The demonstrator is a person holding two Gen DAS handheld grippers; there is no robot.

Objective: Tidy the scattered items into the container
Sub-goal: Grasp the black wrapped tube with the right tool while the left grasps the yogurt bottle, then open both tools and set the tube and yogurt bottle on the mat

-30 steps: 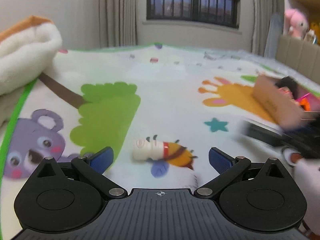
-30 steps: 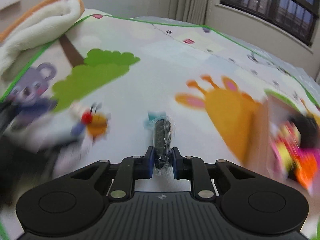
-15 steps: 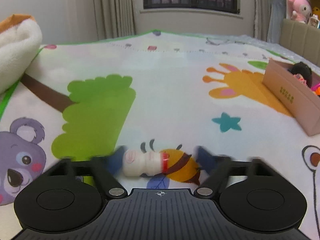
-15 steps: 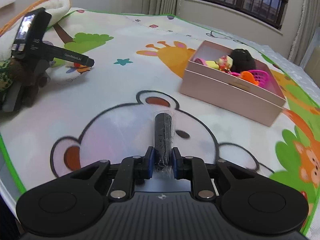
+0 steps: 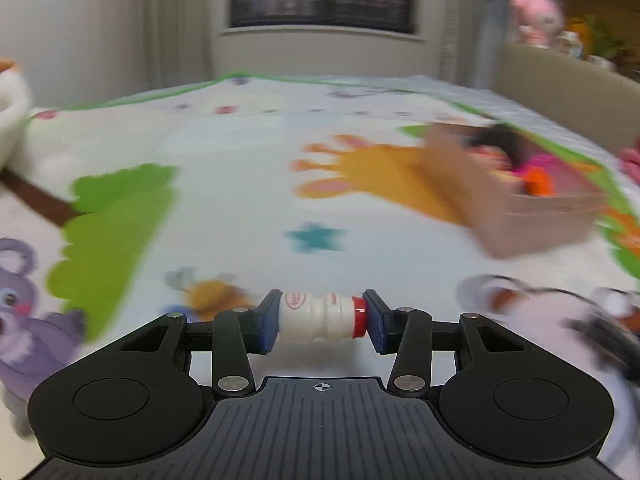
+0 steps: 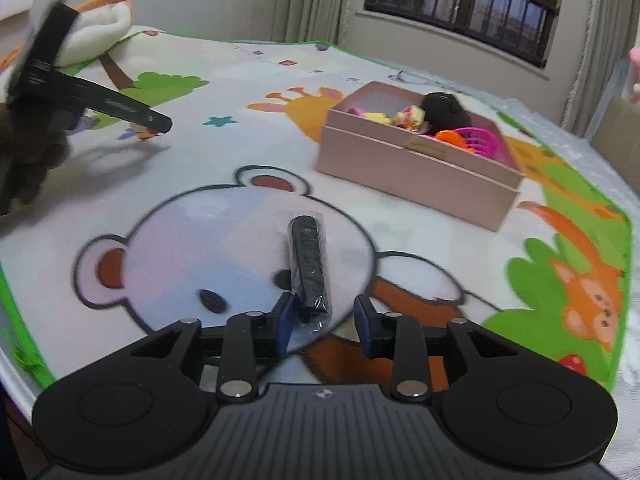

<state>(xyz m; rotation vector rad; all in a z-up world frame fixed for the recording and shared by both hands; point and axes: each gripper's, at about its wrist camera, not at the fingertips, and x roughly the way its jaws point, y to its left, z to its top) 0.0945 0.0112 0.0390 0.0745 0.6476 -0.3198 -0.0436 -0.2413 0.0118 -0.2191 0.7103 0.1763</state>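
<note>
Left wrist view: the left gripper (image 5: 319, 322) pinches a small white bottle (image 5: 318, 322) end to end, one pad on its base and the other on its red cap, its jaws having just closed onto it above the play mat (image 5: 240, 200). The pink box (image 5: 516, 216) sits ahead and to the right, blurred, already holding some toys. In the right wrist view the right gripper (image 6: 323, 322) has just been opening; its jaws stand apart around a black wrapped roll (image 6: 310, 272), which leans against the left pad with a clear gap to the right one, so it looks let go over the bear print, well short of the box (image 6: 416, 168). The risk, as I judge it: the roll lies outside the box and would need re-gripping. The bottle is clamped along its length on a rounded cap, so a quick swing could make it pivot or pop out before it reaches the box.
</note>
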